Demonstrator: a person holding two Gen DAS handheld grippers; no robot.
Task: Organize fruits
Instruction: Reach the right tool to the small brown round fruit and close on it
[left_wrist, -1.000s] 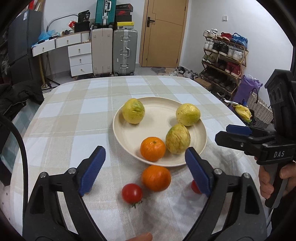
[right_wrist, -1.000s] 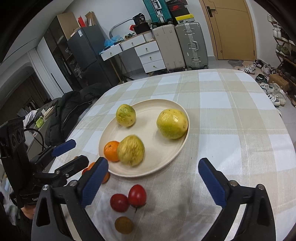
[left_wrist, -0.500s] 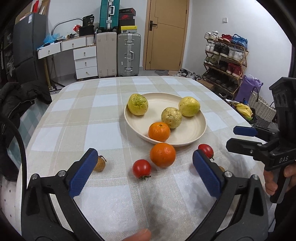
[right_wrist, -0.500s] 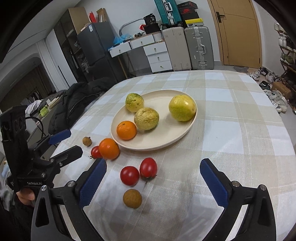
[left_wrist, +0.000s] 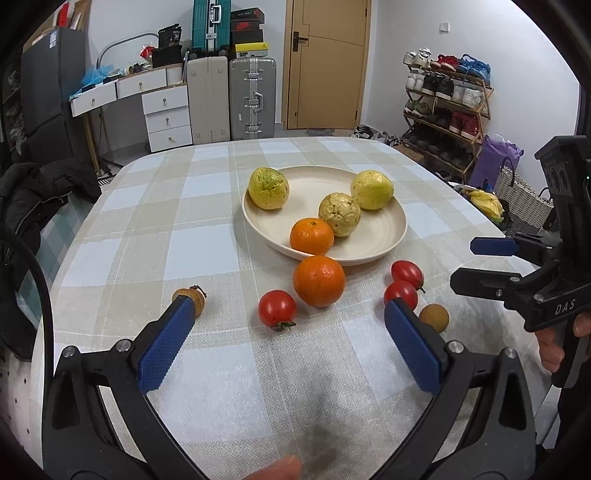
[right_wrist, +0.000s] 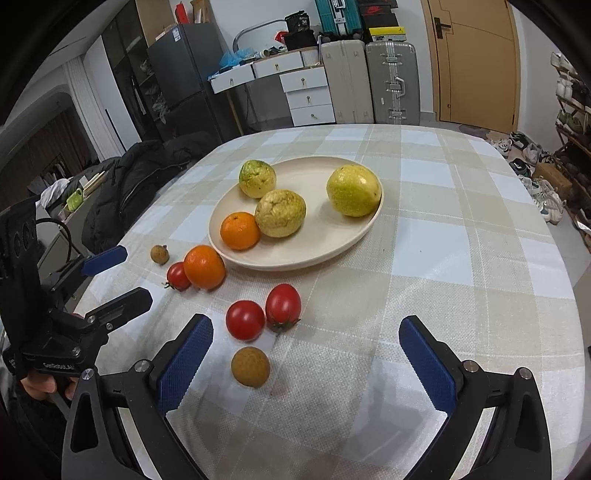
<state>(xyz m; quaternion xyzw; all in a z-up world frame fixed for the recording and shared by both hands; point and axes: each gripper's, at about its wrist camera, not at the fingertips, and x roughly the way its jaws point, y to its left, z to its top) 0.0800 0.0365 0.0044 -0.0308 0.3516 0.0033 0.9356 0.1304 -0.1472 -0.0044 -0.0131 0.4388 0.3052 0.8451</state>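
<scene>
Four round fruits sit in the smooth cream plate (left_wrist: 391, 236); a glossy orange (left_wrist: 319, 280) rests on the woven checked tablecloth (left_wrist: 207, 254), touching its rim. One brown longan (left_wrist: 192, 298) is half hidden behind the left gripper (left_wrist: 284, 347), spread wide and empty. Right gripper (right_wrist: 306, 365) gapes equally, holding nothing.

My left gripper (left_wrist: 288, 345) is black plastic with two blue, knurled pads (left_wrist: 166, 347) and silver screws at the finger joints. A black cable (left_wrist: 37, 273) curves past its left side. My right gripper (right_wrist: 304, 363) matches it: black frame, blue pads (right_wrist: 426, 363), silver screws. White letters "DAS" mark its side. My bare fingers (left_wrist: 552, 352) wrap its grip.
</scene>
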